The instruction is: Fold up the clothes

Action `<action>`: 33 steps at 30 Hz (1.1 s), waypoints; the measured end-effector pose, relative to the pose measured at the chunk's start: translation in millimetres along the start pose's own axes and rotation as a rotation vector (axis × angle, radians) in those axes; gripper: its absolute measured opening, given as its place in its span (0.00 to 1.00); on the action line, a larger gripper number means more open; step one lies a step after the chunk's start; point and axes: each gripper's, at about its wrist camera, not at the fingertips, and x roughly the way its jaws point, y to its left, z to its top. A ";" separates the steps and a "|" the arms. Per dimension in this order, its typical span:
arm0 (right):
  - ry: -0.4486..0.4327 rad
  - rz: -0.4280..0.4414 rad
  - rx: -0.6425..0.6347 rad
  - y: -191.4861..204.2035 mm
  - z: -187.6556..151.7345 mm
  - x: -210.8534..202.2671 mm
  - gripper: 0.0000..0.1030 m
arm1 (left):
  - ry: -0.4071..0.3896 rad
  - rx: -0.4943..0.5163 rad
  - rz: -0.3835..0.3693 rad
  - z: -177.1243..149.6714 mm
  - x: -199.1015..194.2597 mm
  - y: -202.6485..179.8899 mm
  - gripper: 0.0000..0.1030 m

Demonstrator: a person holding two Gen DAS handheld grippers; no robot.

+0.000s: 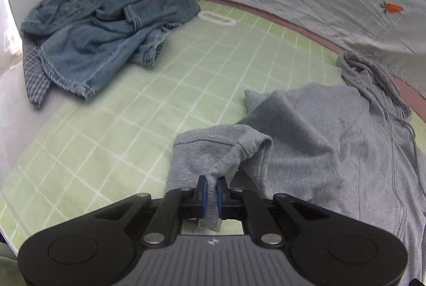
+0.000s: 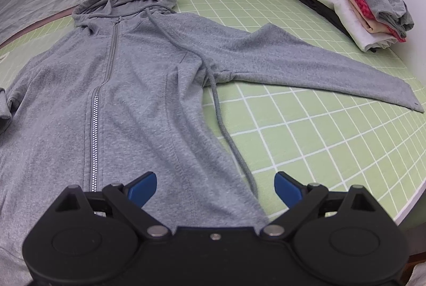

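Pinching the cuff of the grey hoodie's sleeve point(image 1: 218, 150), my left tongs point(image 1: 212, 195) are clamped tight on the fabric, the blue pads pressing it from both sides, and the sleeve end is raised off the green grid mat point(image 1: 138, 110). My right tongs point(image 2: 215, 190) stand wide apart over the hem of the grey hoodie point(image 2: 138, 89), holding nothing. That hoodie lies face up on the mat, zipped, hood at the far edge, its other sleeve point(image 2: 306, 65) stretched out flat. A stack of folded clothes point(image 2: 354, 9) sits at the desk's far right corner; a crumpled denim heap point(image 1: 103, 30) lies far left.
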 end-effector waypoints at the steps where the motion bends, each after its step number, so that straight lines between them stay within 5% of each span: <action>1: -0.002 0.001 0.005 -2.1 1.8 1.4 0.93 | -0.043 0.012 -0.009 6.6 -6.5 -6.8 0.07; 6: -0.021 0.007 0.039 -15.7 13.2 8.0 0.93 | -0.186 0.142 -0.113 36.3 -30.3 -71.8 0.05; 11: -0.046 -0.004 0.133 -38.7 25.7 13.5 0.93 | -0.116 0.226 -0.399 37.8 -37.5 -144.9 0.09; 14: -0.072 -0.042 0.189 -51.2 34.9 15.4 0.93 | -0.052 0.340 -0.464 23.5 -35.6 -180.9 0.46; 15: -0.080 -0.060 0.204 -54.4 38.2 16.1 0.93 | -0.055 0.364 -0.450 21.9 -34.0 -184.1 0.67; 16: -0.089 -0.075 0.216 -56.9 41.8 17.0 0.93 | -0.059 0.386 -0.435 20.5 -32.7 -186.7 0.77; 20: -0.125 -0.094 0.238 -54.9 60.8 24.3 0.93 | -0.066 0.363 -0.339 31.4 -17.4 -169.8 0.80; 23: -0.157 -0.066 0.203 -38.6 78.9 34.4 0.93 | -0.022 0.302 -0.191 36.9 9.3 -148.9 0.83; 28: -0.188 0.024 0.044 12.2 113.3 54.9 0.93 | 0.111 0.225 -0.016 44.6 51.2 -107.6 0.83; 33: -0.177 0.109 -0.130 61.8 127.1 66.6 0.90 | 0.167 0.183 0.063 36.1 61.6 -84.9 0.85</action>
